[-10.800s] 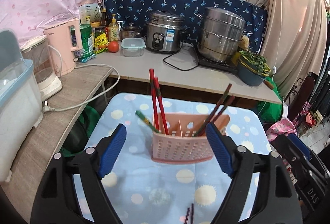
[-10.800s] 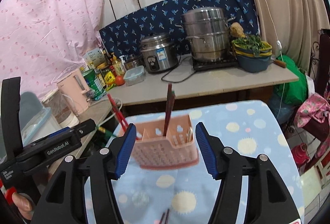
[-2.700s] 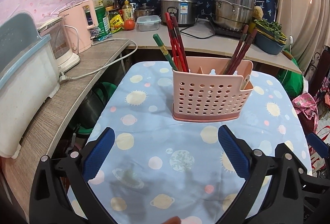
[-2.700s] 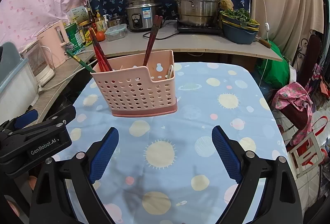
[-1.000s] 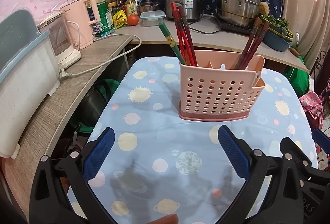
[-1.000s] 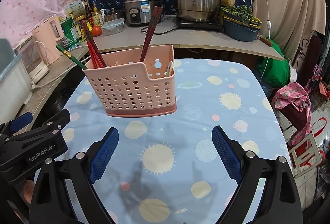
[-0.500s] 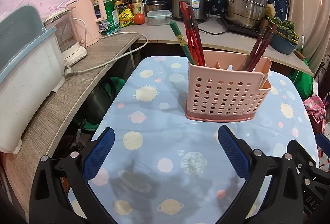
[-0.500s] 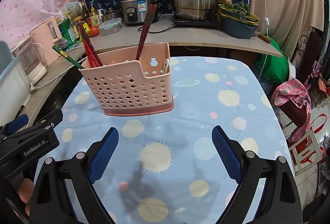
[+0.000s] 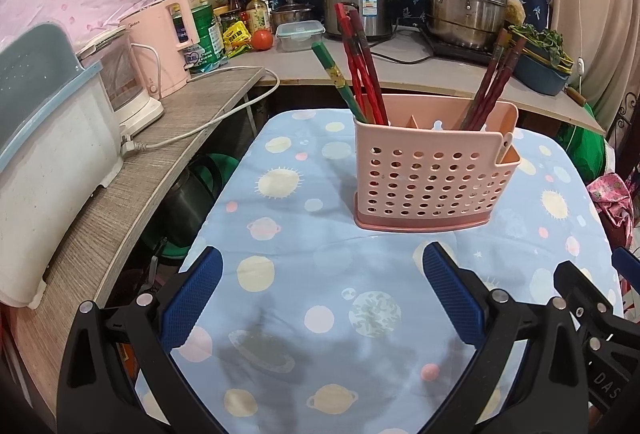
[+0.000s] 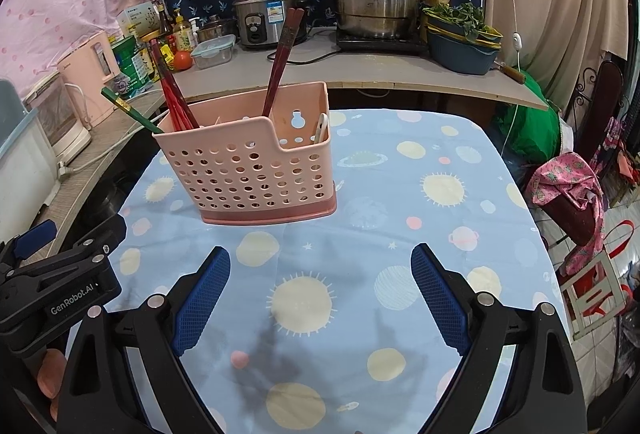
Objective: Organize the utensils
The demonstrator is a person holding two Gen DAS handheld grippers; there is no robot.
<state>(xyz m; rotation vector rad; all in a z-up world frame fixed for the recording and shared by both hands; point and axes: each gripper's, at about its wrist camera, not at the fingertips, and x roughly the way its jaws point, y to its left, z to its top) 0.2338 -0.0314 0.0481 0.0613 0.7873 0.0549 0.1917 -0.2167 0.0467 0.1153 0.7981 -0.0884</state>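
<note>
My pink perforated plastic caddy (image 9: 434, 170) stands upright on the blue planet-print worktop (image 9: 288, 318), straight ahead of both tools and well apart from them. Red chopsticks (image 9: 360, 62) and one green chopstick (image 9: 334, 74) lean out of its left compartment, dark brown ones (image 9: 494, 82) out of the right. My left tool (image 9: 322, 294) and right tool (image 10: 320, 292) are both spread wide, holding nothing. Neither looks clearly nearer. I judge the sorting done.
</note>
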